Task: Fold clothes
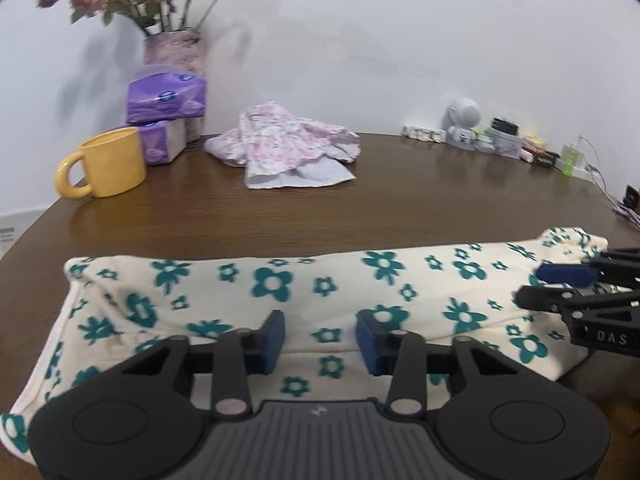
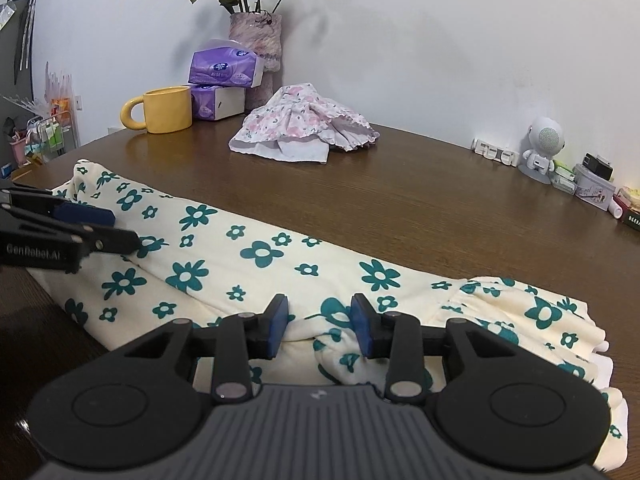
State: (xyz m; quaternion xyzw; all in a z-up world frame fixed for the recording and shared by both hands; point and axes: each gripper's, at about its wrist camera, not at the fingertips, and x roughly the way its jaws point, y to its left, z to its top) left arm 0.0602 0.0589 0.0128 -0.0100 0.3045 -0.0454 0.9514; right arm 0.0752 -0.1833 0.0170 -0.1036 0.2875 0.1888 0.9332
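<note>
Both grippers at table's near edge, over cream garment (image 1: pixel 340 280) with teal flowers. Left gripper (image 1: pixel 320 338): jaws part-closed, fabric between, contact unclear. Right gripper (image 2: pixel 319 326): clamped on bunched fold. Farther back, mid-table (image 2: pixel 440 208): pink floral garment (image 2: pixel 304 128). Far edge: mug (image 1: pixel 108 162), tissues (image 1: pixel 166 98), vase (image 2: pixel 256 36).

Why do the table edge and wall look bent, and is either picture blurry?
Both views are fisheye, so the table edge bows and the corners go dark. The left wrist view is softer: the vase and tissue packs look smeared, with doubled shadows on the wall. The right wrist view is sharper; the vase is crisp, and soft glare lies on the table.
</note>
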